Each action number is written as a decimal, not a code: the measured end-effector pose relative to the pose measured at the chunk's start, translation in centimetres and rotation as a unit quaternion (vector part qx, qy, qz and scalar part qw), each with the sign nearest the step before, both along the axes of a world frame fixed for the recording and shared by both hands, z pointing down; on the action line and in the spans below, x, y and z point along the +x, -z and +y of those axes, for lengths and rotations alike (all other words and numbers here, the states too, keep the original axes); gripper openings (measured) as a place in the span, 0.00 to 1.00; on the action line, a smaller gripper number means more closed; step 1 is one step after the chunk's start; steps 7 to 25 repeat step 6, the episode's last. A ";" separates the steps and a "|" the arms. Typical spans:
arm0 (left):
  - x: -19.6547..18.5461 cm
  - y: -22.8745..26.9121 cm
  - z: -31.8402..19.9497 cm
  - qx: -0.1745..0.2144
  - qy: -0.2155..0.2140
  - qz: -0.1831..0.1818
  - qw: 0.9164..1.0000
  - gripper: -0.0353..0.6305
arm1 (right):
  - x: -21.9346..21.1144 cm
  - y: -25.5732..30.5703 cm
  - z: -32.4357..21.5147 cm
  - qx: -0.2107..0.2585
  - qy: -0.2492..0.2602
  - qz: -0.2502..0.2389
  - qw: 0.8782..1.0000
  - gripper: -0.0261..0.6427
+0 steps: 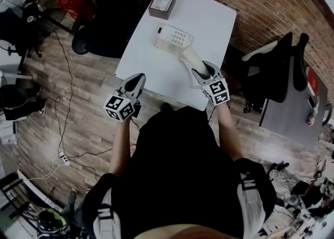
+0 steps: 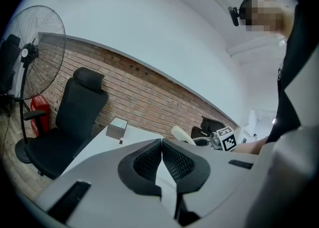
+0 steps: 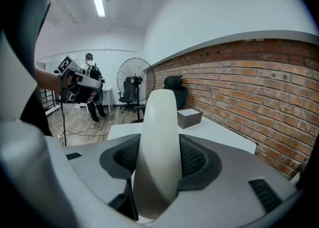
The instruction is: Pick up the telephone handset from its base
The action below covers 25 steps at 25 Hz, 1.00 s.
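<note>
Brick-walled room, wood floor, white table in the middle

Right hand-held gripper: jaws clamped on the near end of the cream handset, pads pressing both flat sides. The grip sits low on the handset, so most of its length sticks out past the jaws, tilted up. The handset is in the air over the near right part of the table, off the base and just beside its near corner. The base lies flat with its keypad up. I can't make out a cord

Why the near end: my guess is that it's the part closest to the person, and that grip keeps the jaws away from the base. The lift looks essentially done

Left hand-held gripper: jaws together, nothing between them. It hangs over the near left edge of the table, well apart from the phone. It looks parked, since one gripper is enough for this

Further out, a small box sits at the far end of the table, clear of the phone

Count:
- hand-held grippers: 2
- handset: 1
- base: 1
- box: 1
- standing fan: 1
- black office chairs: at least 2; one is at the far left of the table
</note>
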<state>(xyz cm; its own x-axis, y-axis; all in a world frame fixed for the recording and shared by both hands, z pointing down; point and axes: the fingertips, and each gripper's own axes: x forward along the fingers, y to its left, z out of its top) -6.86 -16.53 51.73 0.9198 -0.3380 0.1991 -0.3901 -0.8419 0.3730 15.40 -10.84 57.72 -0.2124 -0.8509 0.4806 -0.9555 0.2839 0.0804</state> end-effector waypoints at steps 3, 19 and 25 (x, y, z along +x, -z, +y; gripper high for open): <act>-0.2 -0.2 -0.1 -0.002 0.004 0.000 1.000 0.08 | -0.1 -0.1 0.0 0.000 0.001 -0.002 1.000 0.35; -0.2 -0.3 -0.1 -0.004 0.005 -0.001 1.000 0.08 | -0.1 -0.3 0.0 0.000 0.002 -0.003 1.000 0.35; -0.2 -0.3 -0.1 -0.004 0.005 -0.001 1.000 0.08 | -0.1 -0.3 0.0 0.000 0.002 -0.003 1.000 0.35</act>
